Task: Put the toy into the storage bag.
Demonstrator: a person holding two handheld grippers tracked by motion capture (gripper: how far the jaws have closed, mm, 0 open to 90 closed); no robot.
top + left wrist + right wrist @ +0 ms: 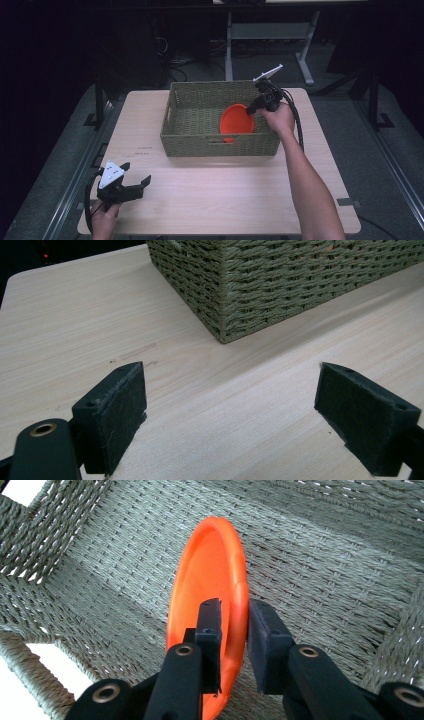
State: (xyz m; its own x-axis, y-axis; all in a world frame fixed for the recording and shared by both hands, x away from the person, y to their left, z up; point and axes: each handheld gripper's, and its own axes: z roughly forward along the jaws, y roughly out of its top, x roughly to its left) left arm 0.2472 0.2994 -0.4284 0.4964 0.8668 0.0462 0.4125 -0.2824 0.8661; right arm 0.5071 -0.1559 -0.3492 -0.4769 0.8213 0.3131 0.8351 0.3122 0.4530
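**Gripping an orange plate by its rim inside a woven basket**

Pinching the rim of the plate (pixel 210 585), the right gripper (pixel 235 630) is reaching into the basket (pixel 187 137) from its right side, one jaw on the plate's inner face and one on its outer face, both pressed against it. The plate is standing tilted on edge in the right half of the basket, its lower edge near the front wall. It is looking like thin, stiff moulded plastic: probably light, smooth and somewhat slippery, so the raised lip is likely the surest place to take hold, since the pads can bite behind it. A one-sided rim hold may be letting the plate swing. The basket is rectangular, of coarse olive-green cord, with a handle slot in its front wall; its rough weave may be catching the plate's edge. The left gripper (pixel 230 415) is waiting well left of and in front of the basket, jaws spread wide and empty over the pale wood-grain table (pixel 225 195).
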